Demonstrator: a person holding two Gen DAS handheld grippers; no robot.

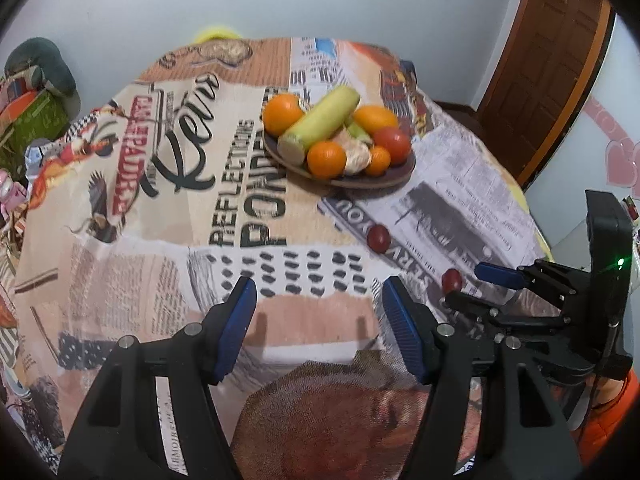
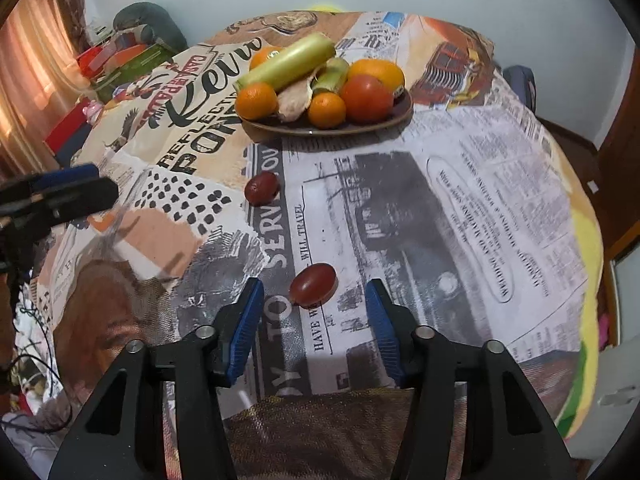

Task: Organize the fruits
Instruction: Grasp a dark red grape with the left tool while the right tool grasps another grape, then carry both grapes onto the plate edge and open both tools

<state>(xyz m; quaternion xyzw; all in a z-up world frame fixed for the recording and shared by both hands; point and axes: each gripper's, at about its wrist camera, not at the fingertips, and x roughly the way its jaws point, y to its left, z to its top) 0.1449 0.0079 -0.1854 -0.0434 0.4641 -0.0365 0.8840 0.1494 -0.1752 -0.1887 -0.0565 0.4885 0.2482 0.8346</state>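
A brown plate point(image 2: 396, 118) at the table's far side holds several oranges, a red tomato point(image 2: 366, 98), a green squash point(image 2: 288, 64) and a ginger root; it also shows in the left wrist view point(image 1: 400, 170). Two small dark red fruits lie loose on the tablecloth: the near one point(image 2: 313, 283) just ahead of my open right gripper point(image 2: 314, 308), the far one point(image 2: 262, 187) closer to the plate. In the left wrist view they show at the right, far point(image 1: 378, 238) and near point(image 1: 451, 279). My left gripper point(image 1: 318, 300) is open and empty over the cloth. The right gripper point(image 1: 476, 284) shows beside it.
The round table wears a printed newspaper-pattern cloth point(image 2: 480, 200). Boxes and clutter point(image 2: 120, 60) stand beyond the table's left edge. A wooden door point(image 1: 548, 60) is at the back right. The left gripper's fingers point(image 2: 68, 190) reach in from the left.
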